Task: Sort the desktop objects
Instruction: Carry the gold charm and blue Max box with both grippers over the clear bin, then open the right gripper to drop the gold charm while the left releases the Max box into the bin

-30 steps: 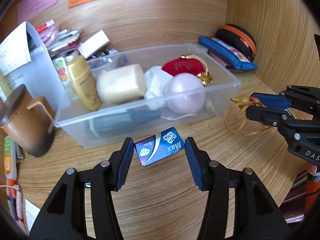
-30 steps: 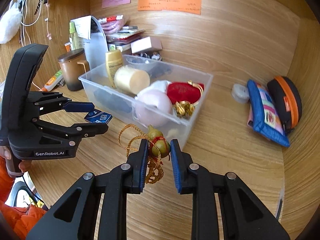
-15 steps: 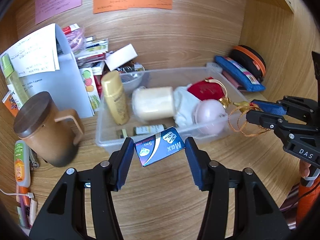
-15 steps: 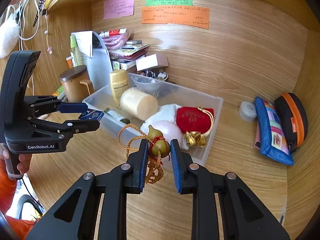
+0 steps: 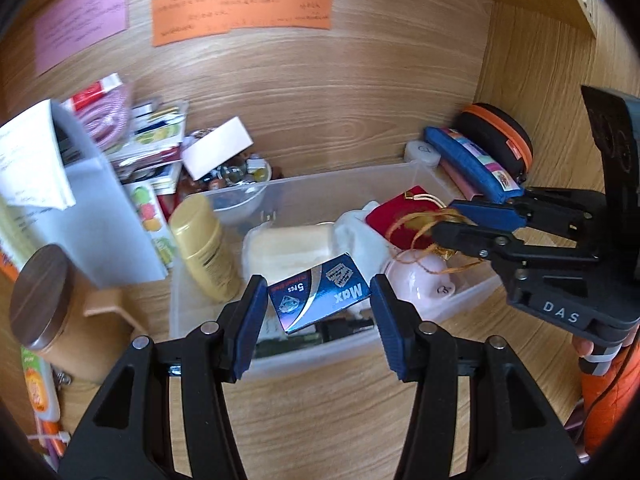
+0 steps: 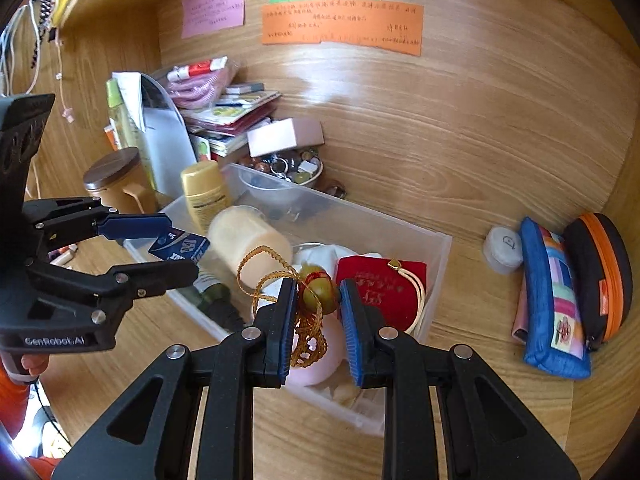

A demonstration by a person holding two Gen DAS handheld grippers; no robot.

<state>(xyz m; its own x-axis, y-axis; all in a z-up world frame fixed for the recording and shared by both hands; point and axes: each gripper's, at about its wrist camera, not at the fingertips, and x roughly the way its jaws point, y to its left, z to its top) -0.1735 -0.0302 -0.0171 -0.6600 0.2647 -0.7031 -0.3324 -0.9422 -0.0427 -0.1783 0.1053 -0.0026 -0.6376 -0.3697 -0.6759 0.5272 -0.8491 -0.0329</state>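
Inside clear bin [image 6: 434, 256]: red pouch [image 6: 380, 288].

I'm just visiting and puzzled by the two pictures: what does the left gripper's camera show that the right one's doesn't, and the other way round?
Only the left camera shows the printed face of the blue box gripped in the left gripper, and the orange tube lying at the desk's left edge.

Only the right camera shows the olive gourd charm pinched in the right gripper, and the cables hanging at upper left.

Both show the clear bin, yellow bottle, red pouch, brown mug and coloured notes.
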